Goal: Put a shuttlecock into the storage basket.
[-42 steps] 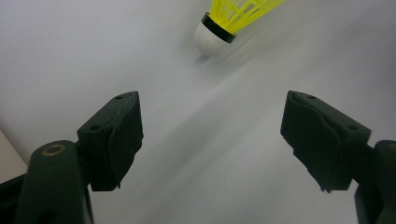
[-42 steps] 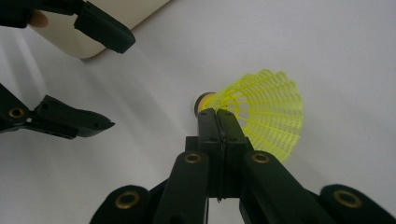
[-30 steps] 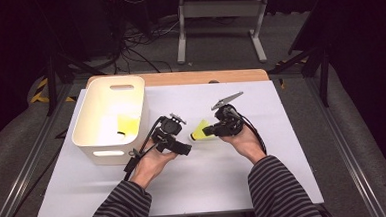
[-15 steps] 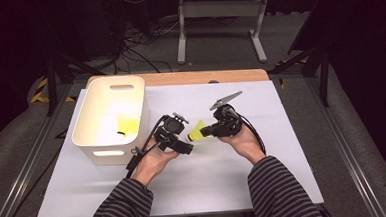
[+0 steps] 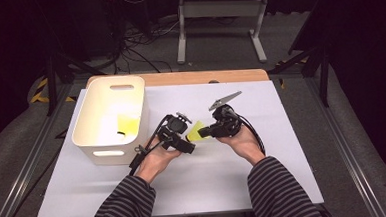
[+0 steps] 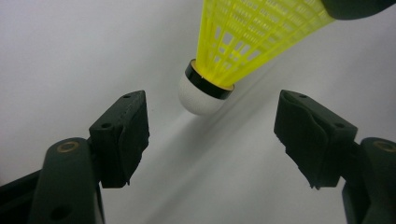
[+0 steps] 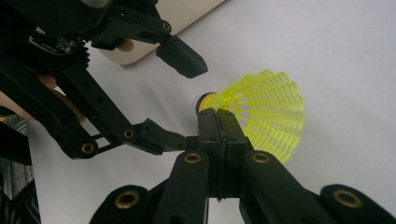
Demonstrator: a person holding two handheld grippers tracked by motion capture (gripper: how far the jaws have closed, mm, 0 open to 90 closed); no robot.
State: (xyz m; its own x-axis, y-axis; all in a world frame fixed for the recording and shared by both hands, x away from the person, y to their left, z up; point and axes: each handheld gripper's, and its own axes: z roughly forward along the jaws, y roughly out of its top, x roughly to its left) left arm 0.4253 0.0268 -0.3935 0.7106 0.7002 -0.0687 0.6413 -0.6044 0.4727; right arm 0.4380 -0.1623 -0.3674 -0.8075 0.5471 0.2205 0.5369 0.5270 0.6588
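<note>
High view: the bin (image 5: pixel 90 144) sat left on the worktop (image 5: pixel 283 149). The left tool (image 5: pixel 187 147) was released beside the shuttlecock (image 5: pixel 196 132), which the right tool (image 5: pixel 203 133) clenched by its skirt. Best practice: close squarely on the cork (image 6: pixel 198 98).

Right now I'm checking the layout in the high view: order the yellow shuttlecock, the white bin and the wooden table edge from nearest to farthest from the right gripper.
1. Yellow shuttlecock: pinched in the right gripper, just to its left.
2. White bin: farther left, past the left gripper.
3. Wooden table edge: at the far side of the table.
</note>
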